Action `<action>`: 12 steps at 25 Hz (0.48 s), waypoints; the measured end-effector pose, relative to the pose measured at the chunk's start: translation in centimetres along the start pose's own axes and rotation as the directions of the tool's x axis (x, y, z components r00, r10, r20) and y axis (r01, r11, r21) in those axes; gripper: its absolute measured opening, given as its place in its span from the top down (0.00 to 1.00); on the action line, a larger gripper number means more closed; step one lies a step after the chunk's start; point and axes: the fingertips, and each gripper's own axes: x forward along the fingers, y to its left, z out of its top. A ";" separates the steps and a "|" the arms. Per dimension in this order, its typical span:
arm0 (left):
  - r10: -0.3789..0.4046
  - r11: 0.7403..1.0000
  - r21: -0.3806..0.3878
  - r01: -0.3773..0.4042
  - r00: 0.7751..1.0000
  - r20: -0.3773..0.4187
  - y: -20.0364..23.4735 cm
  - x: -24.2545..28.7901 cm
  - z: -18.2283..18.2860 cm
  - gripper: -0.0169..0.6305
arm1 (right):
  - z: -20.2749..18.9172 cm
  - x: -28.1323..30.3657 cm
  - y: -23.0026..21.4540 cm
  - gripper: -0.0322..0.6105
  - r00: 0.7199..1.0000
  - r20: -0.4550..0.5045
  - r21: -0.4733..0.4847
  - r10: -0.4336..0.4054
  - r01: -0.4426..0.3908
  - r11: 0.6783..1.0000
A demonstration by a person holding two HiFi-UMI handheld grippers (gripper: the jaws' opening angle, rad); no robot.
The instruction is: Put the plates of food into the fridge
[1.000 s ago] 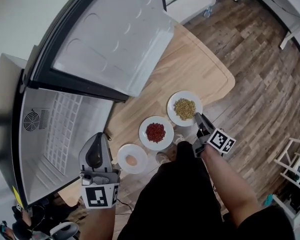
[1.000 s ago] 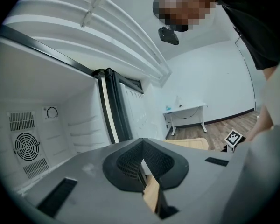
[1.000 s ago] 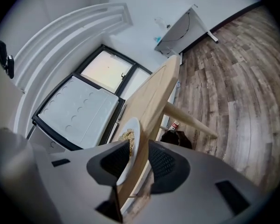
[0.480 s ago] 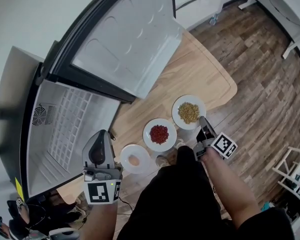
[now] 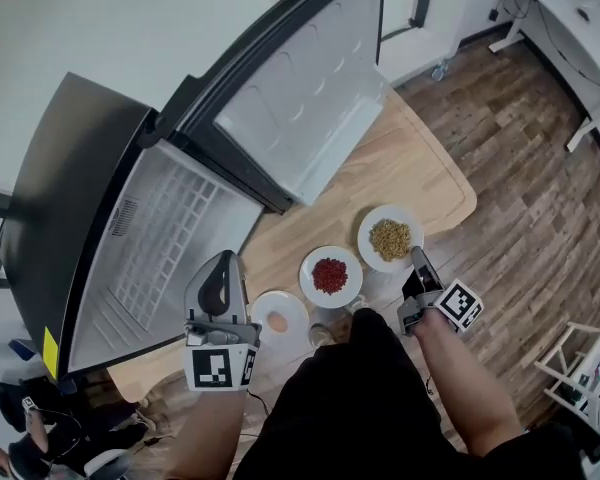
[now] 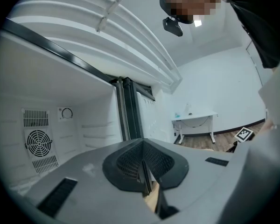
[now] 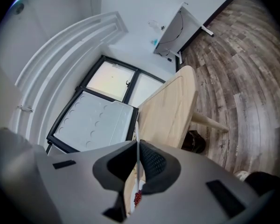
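Observation:
Three white plates sit in a row on the wooden table (image 5: 410, 158): yellow grains (image 5: 390, 238), red food (image 5: 330, 275) and an egg-like item (image 5: 278, 320). My right gripper (image 5: 418, 260) has just been closing and is shut on the near rim of the grain plate. That rim shows edge-on as a thin white line (image 7: 137, 139) between the jaws of the right gripper (image 7: 137, 160). My left gripper (image 5: 225, 263) is shut and empty, in front of the open fridge (image 5: 170, 238). In the left gripper view, the left gripper (image 6: 144, 183) points into the fridge interior (image 6: 37, 143).
The fridge door (image 5: 310, 98) stands swung open over the table's far left side. Wooden floor (image 5: 540, 168) lies to the right, with a white desk (image 5: 570, 8) at the far right and a white rack (image 5: 580, 368) nearby. Dark clothing fills the lower middle of the head view.
The right gripper's jaws closed on the grain plate's rim. The head view shifted, so more of the fridge shows. The left gripper stays shut in front of the fridge.

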 end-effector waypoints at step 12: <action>0.083 0.995 -0.057 -0.081 0.996 0.021 3.0 -3.5 0.9 0.97 | 0.5 0.6 7.4 0.90 0.988 -0.058 -0.037 0.142 -0.144 0.989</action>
